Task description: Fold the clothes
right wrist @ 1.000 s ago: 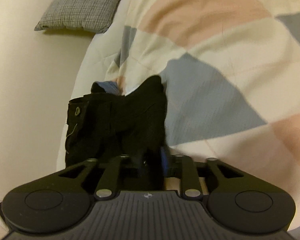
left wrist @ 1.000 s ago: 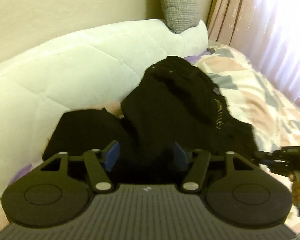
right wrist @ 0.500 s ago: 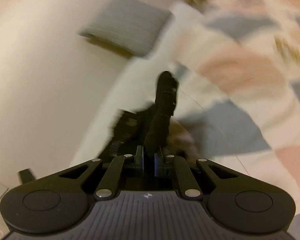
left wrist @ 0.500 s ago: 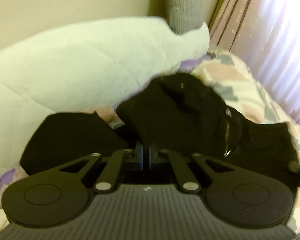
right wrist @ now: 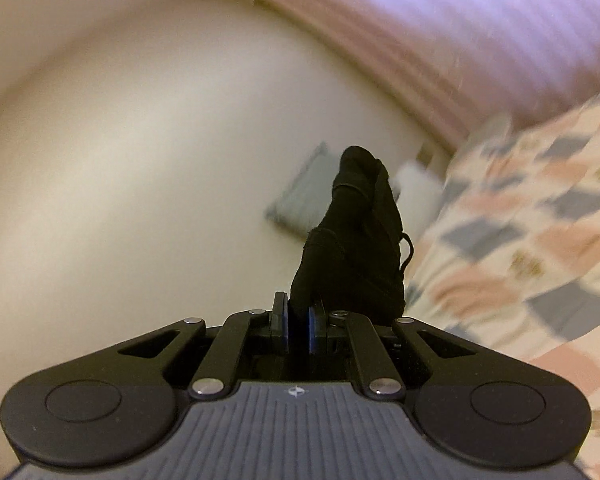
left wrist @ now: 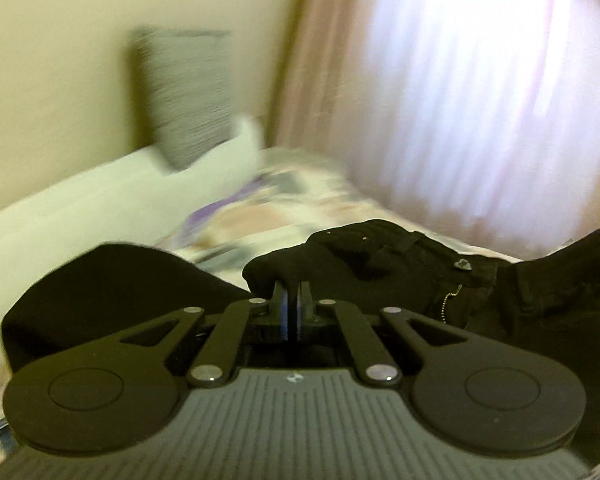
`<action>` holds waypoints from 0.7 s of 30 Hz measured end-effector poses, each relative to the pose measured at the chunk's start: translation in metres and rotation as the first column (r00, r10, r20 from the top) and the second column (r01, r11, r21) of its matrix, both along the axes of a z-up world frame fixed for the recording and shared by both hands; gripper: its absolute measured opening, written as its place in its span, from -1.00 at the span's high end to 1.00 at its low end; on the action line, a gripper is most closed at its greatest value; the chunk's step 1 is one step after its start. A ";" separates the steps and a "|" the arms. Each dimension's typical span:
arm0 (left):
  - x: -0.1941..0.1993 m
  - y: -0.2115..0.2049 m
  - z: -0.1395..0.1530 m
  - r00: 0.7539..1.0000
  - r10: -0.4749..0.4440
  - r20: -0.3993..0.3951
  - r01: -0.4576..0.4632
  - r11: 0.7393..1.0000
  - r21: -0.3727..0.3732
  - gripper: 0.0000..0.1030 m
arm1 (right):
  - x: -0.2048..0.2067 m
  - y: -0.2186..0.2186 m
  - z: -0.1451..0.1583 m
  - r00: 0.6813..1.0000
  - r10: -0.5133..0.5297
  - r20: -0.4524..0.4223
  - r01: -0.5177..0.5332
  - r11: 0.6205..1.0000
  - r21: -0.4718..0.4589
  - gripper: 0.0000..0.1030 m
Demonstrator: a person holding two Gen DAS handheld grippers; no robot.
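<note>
Left wrist: left gripper (left wrist: pixel 291 292) is pinched nearly closed on a fold of the black trousers (left wrist: pixel 380 264), clamped right at the fingertips. Waistband runs off ahead and to the right: button (left wrist: pixel 463 265) and small chain (left wrist: pixel 450 300) visible. Second black piece (left wrist: pixel 112 284), apparently folded, sits to the gripper's left. Ahead: patterned bedspread (left wrist: pixel 260 216), white quilted pad (left wrist: pixel 100 200), grey cushion (left wrist: pixel 184 96) against the wall, curtain (left wrist: pixel 480 92) far right. Heavy blur.

Right wrist: right gripper (right wrist: pixel 299 320) narrow, clamped on black trousers (right wrist: pixel 360 240); the cloth stands straight out ahead of the fingertips, clear of the bedspread (right wrist: pixel 532 264) off to the right. Cushion (right wrist: pixel 300 204) behind the cloth, blurred.

Progress: my read is early on this garment. Both ends gripped and held up, waistband spread, no fold in it yet. Left: lay flat, stack legs, fold over, set beside the black piece.
</note>
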State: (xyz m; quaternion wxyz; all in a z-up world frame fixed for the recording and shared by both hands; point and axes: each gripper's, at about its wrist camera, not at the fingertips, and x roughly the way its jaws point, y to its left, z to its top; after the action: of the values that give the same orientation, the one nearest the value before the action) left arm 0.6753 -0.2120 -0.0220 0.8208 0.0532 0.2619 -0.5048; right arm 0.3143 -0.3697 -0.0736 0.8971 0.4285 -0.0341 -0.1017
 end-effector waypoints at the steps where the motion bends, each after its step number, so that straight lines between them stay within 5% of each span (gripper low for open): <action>1: -0.023 -0.011 0.011 0.999 -0.041 0.013 0.041 0.999 -0.012 0.98 | -0.026 0.004 0.006 0.999 -0.036 0.015 0.036 0.999 -0.008 0.82; 6: -0.161 -0.079 0.051 0.960 -0.274 0.058 0.276 0.960 -0.036 0.98 | -0.189 0.033 0.034 0.960 -0.273 0.062 0.276 0.961 -0.035 0.82; 9: -0.269 -0.132 0.050 0.893 -0.449 0.036 0.450 0.893 -0.009 0.96 | -0.295 0.060 0.038 0.896 -0.443 0.039 0.445 0.895 -0.035 0.82; 12: -0.385 -0.186 0.029 0.788 -0.613 -0.064 0.615 0.787 0.038 0.94 | -0.399 0.091 0.029 0.769 -0.637 -0.057 0.635 0.771 -0.048 0.82; 15: -0.498 -0.222 -0.014 0.665 -0.713 -0.224 0.745 0.655 0.125 0.72 | -0.485 0.107 -0.007 0.573 -0.758 -0.312 0.788 0.614 -0.044 0.78; 16: -0.529 -0.222 -0.027 0.641 -0.723 -0.257 0.765 0.627 0.144 0.61 | -0.512 0.110 -0.024 0.497 -0.764 -0.411 0.828 0.560 -0.039 0.62; 18: -0.567 -0.206 -0.055 0.620 -0.720 -0.312 0.781 0.606 0.153 0.49 | -0.562 0.110 -0.073 0.414 -0.684 -0.600 0.881 0.468 0.073 0.55; 21: -0.568 -0.165 -0.104 0.671 -0.610 -0.421 0.726 0.656 0.207 0.37 | -0.615 0.121 -0.134 0.393 -0.589 -0.706 0.910 0.359 0.208 0.55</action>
State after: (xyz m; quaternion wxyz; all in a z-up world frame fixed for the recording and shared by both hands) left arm 0.1070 -0.3766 -0.1264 0.4957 0.2140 0.4372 -0.7193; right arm -0.3009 -0.2492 -0.2072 0.5311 0.5586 0.0388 -0.6360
